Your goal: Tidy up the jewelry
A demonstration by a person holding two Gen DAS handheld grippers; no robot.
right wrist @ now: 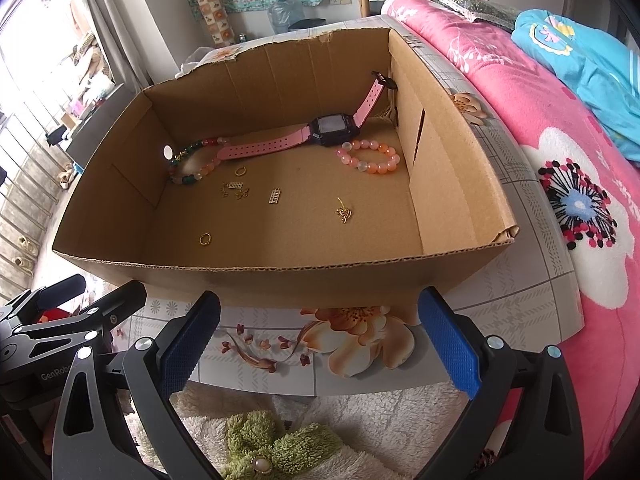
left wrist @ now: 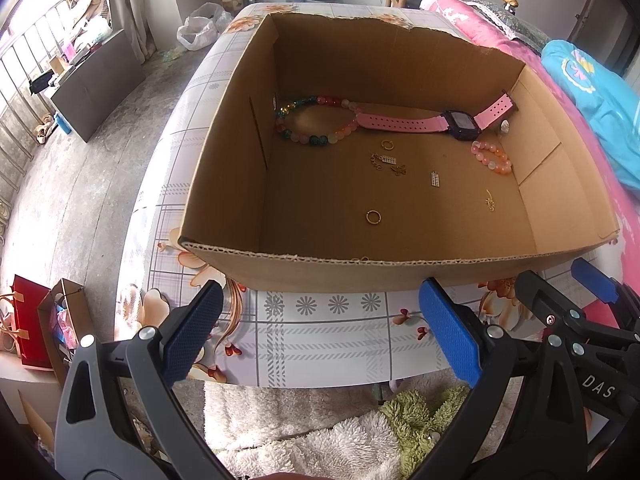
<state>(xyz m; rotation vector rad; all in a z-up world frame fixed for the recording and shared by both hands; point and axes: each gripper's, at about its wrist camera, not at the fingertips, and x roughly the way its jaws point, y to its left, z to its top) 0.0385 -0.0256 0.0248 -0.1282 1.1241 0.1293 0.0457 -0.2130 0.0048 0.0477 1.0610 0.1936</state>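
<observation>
Both the left claw and the right claw hang with jaws spread wide and empty over the near edge of the flower-patterned counter, just short of an open cardboard box. On the box floor lie a pink-strapped watch along the back wall, a multicoloured bead bracelet at its left end, and a peach bead bracelet near the right wall. Small gold charms and a gold ring are scattered nearer the front.

My left gripper and right gripper have black plastic arms, silver rivets, textured blue finger pads and white lettering.
</observation>
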